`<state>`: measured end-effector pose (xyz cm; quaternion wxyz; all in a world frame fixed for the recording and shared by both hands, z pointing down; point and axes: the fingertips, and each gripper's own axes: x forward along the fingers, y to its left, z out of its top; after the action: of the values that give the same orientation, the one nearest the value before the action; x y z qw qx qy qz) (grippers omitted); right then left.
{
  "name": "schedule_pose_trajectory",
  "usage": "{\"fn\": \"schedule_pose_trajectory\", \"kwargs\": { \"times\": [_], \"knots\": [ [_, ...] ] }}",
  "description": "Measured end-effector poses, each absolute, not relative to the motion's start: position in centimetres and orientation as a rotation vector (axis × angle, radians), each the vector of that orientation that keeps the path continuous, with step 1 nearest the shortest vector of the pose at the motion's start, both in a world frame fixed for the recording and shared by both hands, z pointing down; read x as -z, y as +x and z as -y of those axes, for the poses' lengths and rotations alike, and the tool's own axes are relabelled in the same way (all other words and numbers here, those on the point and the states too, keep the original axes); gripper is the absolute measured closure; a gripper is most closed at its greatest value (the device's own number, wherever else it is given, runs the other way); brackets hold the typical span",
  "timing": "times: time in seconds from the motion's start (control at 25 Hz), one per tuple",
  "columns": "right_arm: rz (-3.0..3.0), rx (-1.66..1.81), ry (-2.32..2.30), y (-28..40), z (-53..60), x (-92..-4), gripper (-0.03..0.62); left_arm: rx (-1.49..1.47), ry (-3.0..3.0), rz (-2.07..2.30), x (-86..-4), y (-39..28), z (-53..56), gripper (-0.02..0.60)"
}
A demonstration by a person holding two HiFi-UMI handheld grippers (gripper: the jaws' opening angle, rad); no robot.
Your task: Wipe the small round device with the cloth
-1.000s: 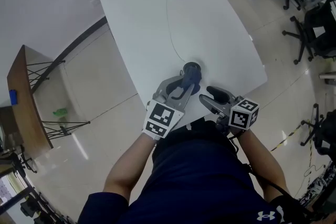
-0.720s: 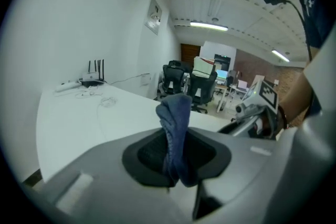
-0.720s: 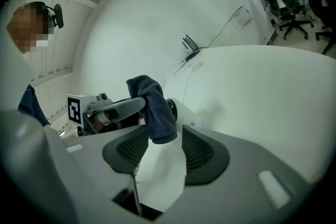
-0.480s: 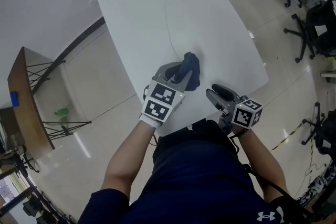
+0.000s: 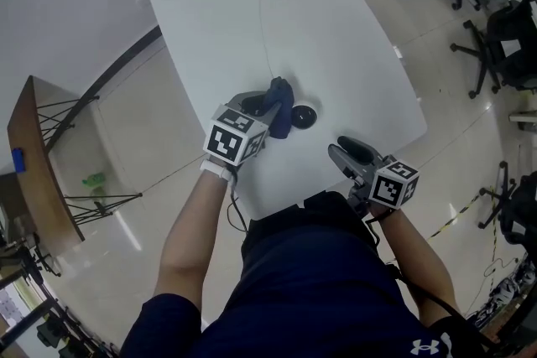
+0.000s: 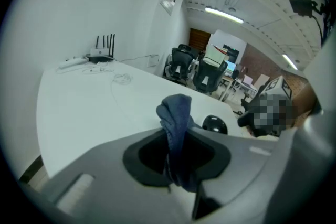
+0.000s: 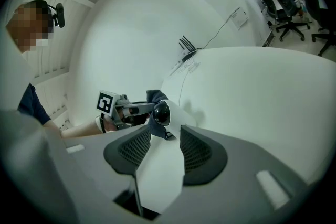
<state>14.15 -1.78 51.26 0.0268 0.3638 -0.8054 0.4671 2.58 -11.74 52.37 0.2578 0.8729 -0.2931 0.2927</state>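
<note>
Nearest the body, at the table's near edge, the right gripper (image 5: pixel 337 148) is held low with its jaws apart; they have just been closing partway, and nothing is gripped between them. A little further out, the left gripper (image 5: pixel 267 105) is seen clamped on the blue cloth (image 5: pixel 282 106), which is bunched and stands up past the jaw tips. Just beside the cloth, to its right in the head view, the small round device (image 5: pixel 304 115) is set on the white table (image 5: pixel 352 54); whether cloth and device touch cannot be told. Beyond them a thin cable (image 5: pixel 262 21) is laid along the table toward its far end. The step in hand is judged to be the bringing of the cloth onto the device. For the next move the cloth would need to be pressed lightly on the device's top and drawn across it; as the device is unheld and may slide, steadying by the right gripper may be called for
</note>
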Motion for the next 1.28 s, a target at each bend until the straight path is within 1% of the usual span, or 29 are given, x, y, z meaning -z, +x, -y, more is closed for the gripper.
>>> {"fn": "schedule_pose_trajectory", "kwargs": {
  "times": [0.2, 0.36, 0.48, 0.56, 0.72, 0.84, 0.96, 1.12, 1.28],
  "knots": [
    [2.473, -1.427, 1.131, 14.1, 1.5, -51.5, 0.414, -0.878, 2.301, 0.764, -56.0, 2.3, 11.8, 0.509],
    [2.469, -1.427, 1.123, 14.1, 1.5, -51.7, 0.419, -1.018, 2.279, 0.757, -58.6, 2.9, 12.0, 0.509],
    [2.475, -1.426, 1.116, 13.9, 1.4, -51.7, 0.422, -1.096, 2.289, 0.78, -58.9, 2.8, 12.4, 0.509],
    [2.482, -1.427, 1.117, 13.8, 1.4, -51.4, 0.422, -1.026, 2.269, 0.808, -57.8, 2.4, 12.3, 0.509],
    [2.492, -1.423, 1.126, 13.9, 1.3, -51.1, 0.427, -0.781, 2.186, 0.92, -54.3, 0.1, 11.7, 0.511],
    [2.493, -1.425, 1.131, 13.9, 1.2, -51.0, 0.428, -0.682, 2.198, 0.941, -51.6, -0.8, 10.2, 0.512],
    [2.498, -1.421, 1.124, 13.7, 1.3, -50.9, 0.43, -0.617, 2.269, 0.917, -48.2, 0.4, 8.7, 0.512],
    [2.501, -1.418, 1.115, 13.2, 1.5, -50.8, 0.43, -0.556, 2.365, 0.822, -44.8, 4.0, 7.0, 0.512],
    [2.497, -1.428, 1.111, 12.7, 1.8, -50.9, 0.43, -0.573, 2.363, 0.795, -46.2, 5.9, 6.9, 0.512]
  ]
}}
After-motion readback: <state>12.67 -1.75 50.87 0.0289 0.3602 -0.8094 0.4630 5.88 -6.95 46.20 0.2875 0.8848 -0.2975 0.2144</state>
